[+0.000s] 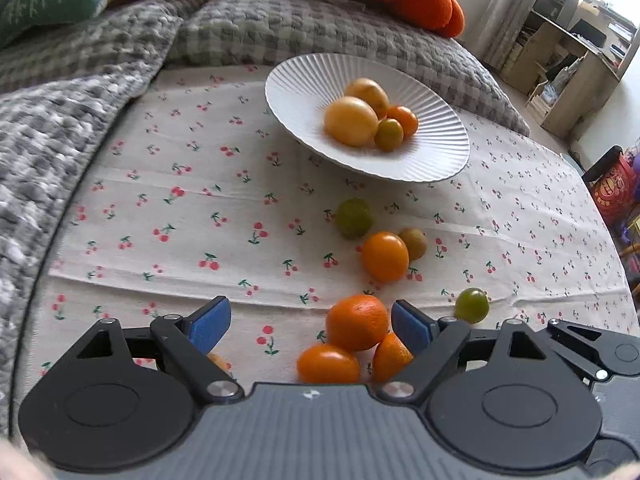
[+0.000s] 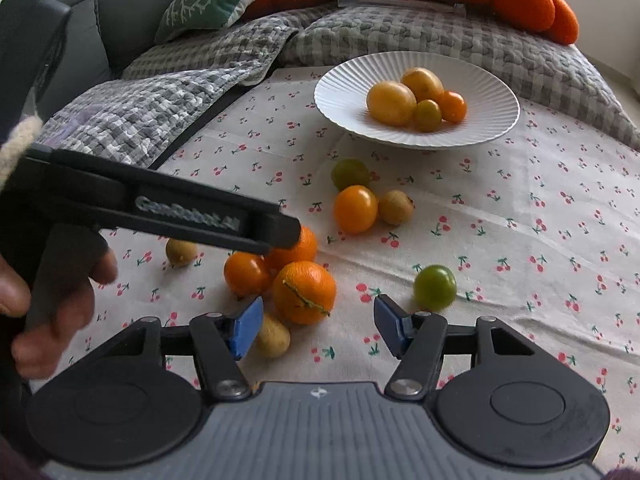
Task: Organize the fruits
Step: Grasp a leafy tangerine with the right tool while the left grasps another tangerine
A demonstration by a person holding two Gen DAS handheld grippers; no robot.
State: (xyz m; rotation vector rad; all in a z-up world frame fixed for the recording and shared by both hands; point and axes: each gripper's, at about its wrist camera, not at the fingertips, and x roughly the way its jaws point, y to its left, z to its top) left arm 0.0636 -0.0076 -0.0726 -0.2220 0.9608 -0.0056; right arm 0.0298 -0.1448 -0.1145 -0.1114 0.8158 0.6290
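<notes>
Left wrist view: left tongs (image 1: pixel 310 322) wide open, low over cherry-print cloth (image 1: pixel 180 220) on a bed w/ grey checked quilt (image 1: pixel 60 128); nothing gripped. Big orange (image 1: pixel 357 322) just inside right pad (image 1: pixel 412 330), two smaller oranges touching it below. Farther off: white ribbed plate (image 1: pixel 304 84) already holding four fruits, yellow ones and small orange ones. Loose between plate and tongs: green fruit, an orange, a brownish one; another green fruit (image 1: pixel 472 305) off to right. Right wrist view: right tongs (image 2: pixel 316 330) partly open, empty, pads (image 2: pixel 248 330) clear of fruit; stem-marked orange (image 2: pixel 304 292) just ahead, pale yellow fruit (image 2: pixel 273 336) beside left pad. Left tool body (image 2: pixel 160 216) crossing over same cluster, gripped by a hand (image 2: pixel 60 304). Risks, as judgement: both tongs aimed at one tight cluster, so likely collision or a nudge; round fruit apt to roll on soft wrinkled cloth; closing off-centre could squirt an orange sideways; plate sits on soft bedding, may tip when loaded.
</notes>
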